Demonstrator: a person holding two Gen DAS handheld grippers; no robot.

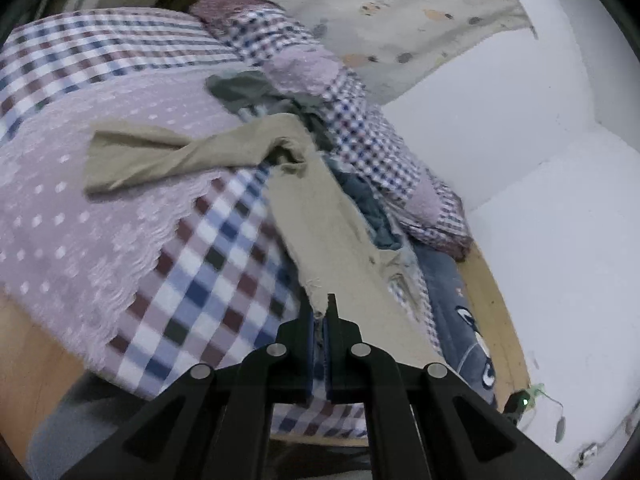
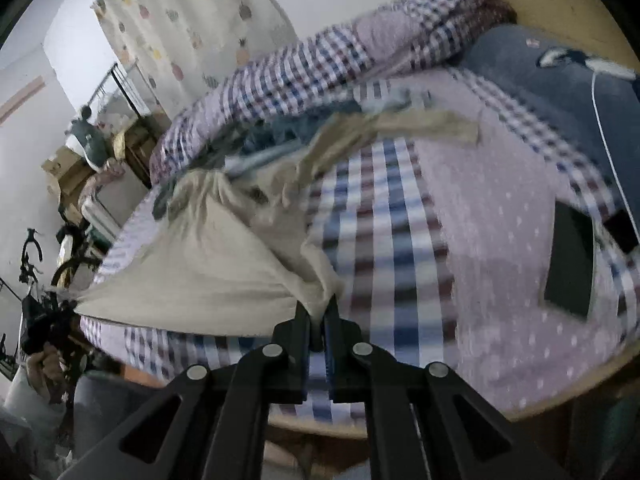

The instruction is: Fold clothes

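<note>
Left wrist view: beige trousers (image 1: pixel 320 216) stretched across a checked bedspread (image 1: pixel 208 256).
Soft woven khaki cloth lies rumpled, one leg flopped leftward, its long axis running from the left gripper (image 1: pixel 322 312) up toward the pillows. Both the left gripper and the right gripper (image 2: pixel 319 312) are clenched on the waistband edge, pulling it taut.

Beige trousers (image 2: pixel 208 264) motion-blurred; pile of clothes (image 1: pixel 360 196) partly hidden beneath.
</note>
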